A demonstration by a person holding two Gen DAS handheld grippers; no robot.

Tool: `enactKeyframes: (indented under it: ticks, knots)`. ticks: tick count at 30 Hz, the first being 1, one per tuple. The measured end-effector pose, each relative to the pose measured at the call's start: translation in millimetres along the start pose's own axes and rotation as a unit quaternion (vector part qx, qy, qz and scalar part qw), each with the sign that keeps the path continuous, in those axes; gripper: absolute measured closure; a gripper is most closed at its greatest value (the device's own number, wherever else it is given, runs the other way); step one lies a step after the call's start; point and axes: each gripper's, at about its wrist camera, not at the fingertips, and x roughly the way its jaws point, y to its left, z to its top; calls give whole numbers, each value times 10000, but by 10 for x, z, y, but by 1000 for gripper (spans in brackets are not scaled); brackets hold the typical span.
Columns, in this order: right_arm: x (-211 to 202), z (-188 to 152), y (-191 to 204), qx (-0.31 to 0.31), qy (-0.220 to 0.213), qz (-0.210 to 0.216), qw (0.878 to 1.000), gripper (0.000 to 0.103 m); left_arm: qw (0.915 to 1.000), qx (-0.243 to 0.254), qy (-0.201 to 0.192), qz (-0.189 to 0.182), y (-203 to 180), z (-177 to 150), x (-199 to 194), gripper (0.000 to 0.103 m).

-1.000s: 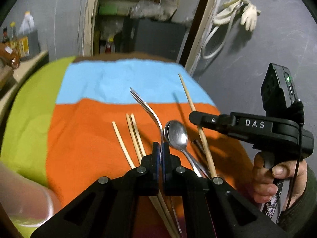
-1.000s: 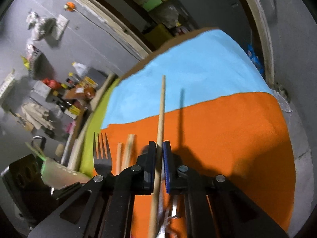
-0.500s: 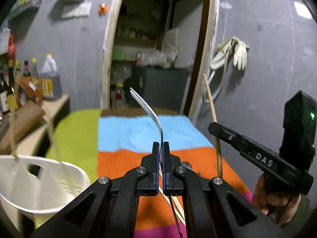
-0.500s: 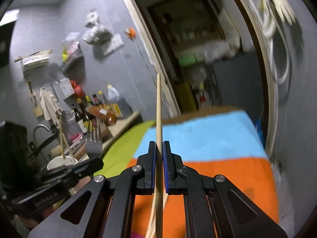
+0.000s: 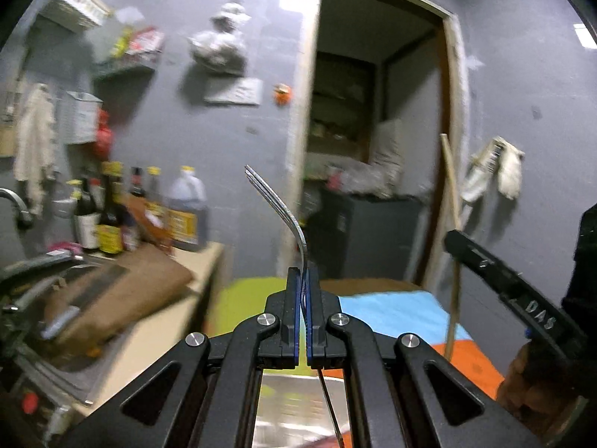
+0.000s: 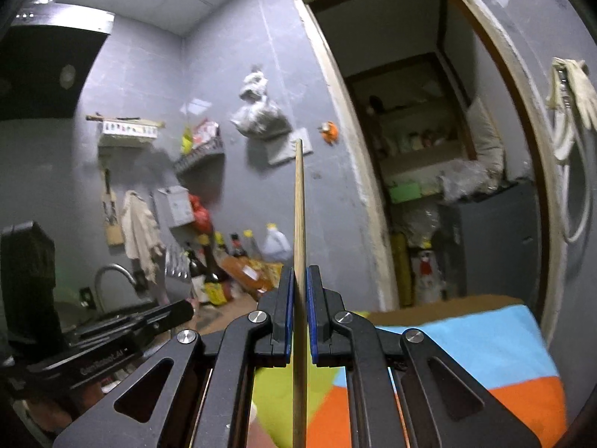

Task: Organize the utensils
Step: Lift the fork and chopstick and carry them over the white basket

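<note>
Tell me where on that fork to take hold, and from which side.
Grip the fork on its flat handle just below the curved neck, coming from the handle end with a pad on each flat face, as the left gripper holds it now. The thin edges would likely slip; the tines are narrow and curved.

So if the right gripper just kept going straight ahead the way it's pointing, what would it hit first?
Probably the grey wall beside the doorway. The right gripper, shut on a chopstick, points about level at it, and nothing nearer shows on that line. Depth is hard to judge through the fisheye.
</note>
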Motion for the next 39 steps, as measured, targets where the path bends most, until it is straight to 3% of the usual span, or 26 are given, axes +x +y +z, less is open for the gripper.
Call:
enactKeyframes:
  ticks: [6, 16, 21, 27, 39]
  knots:
    - [269, 47, 295, -12, -139, 296, 9995, 98, 9974, -5, -307, 657, 427, 44, -111, 103]
    - [493, -124, 524, -211, -311, 249, 9990, 98, 9922, 45, -347, 1195, 796, -129, 99, 103]
    - [577, -264, 530, -313, -253, 145, 9991, 98, 9921, 235, -226, 1208, 741, -268, 226, 103]
    - [605, -410, 506, -414, -89, 73, 9991, 98, 9943, 445, -11, 973, 708, -388, 309, 103]
    - [543, -605, 446, -402, 454, 185, 9980, 97, 9973, 310, 457, 475, 774, -517, 338, 102]
